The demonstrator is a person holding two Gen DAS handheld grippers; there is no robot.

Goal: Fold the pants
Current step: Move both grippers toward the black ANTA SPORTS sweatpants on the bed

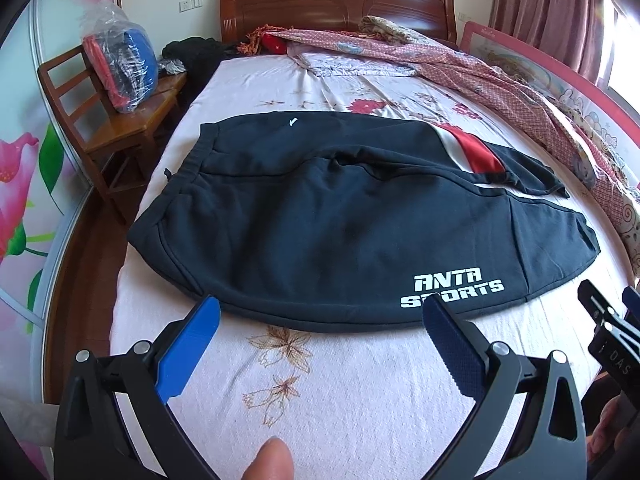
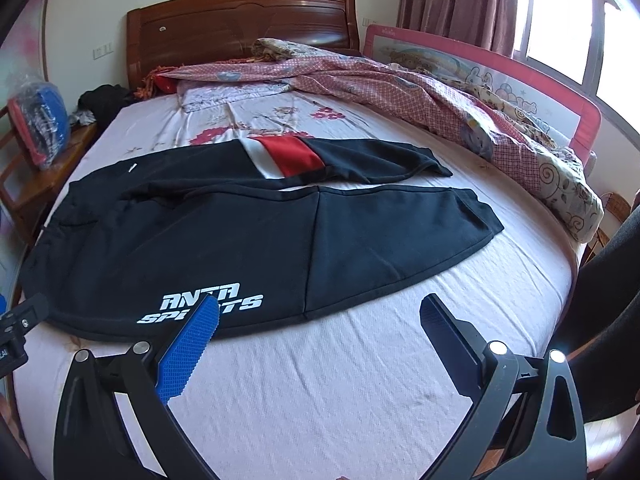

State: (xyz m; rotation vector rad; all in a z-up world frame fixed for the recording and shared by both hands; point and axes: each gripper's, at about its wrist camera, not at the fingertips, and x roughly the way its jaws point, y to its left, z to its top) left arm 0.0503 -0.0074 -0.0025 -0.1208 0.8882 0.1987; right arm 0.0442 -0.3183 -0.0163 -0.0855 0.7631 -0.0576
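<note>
Dark navy sweatpants [image 1: 340, 216] lie spread flat across the bed, waistband at the left, leg cuffs at the right, with white "ANTA SPORTS" lettering near the front edge and a red and white stripe on the far leg. They also show in the right wrist view [image 2: 260, 232]. My left gripper [image 1: 320, 308] is open and empty, hovering over the pants' near edge. My right gripper [image 2: 320, 308] is open and empty, just short of the near hem; it also shows at the right edge of the left wrist view [image 1: 608, 320].
The bed [image 1: 360, 380] has a pink floral sheet. A rumpled quilt [image 2: 460, 112] lies along the right side against a red bed rail [image 2: 520, 76]. A wooden headboard [image 1: 340, 4] stands at the back. A wooden chair [image 1: 120, 120] with a bagged bundle stands left of the bed.
</note>
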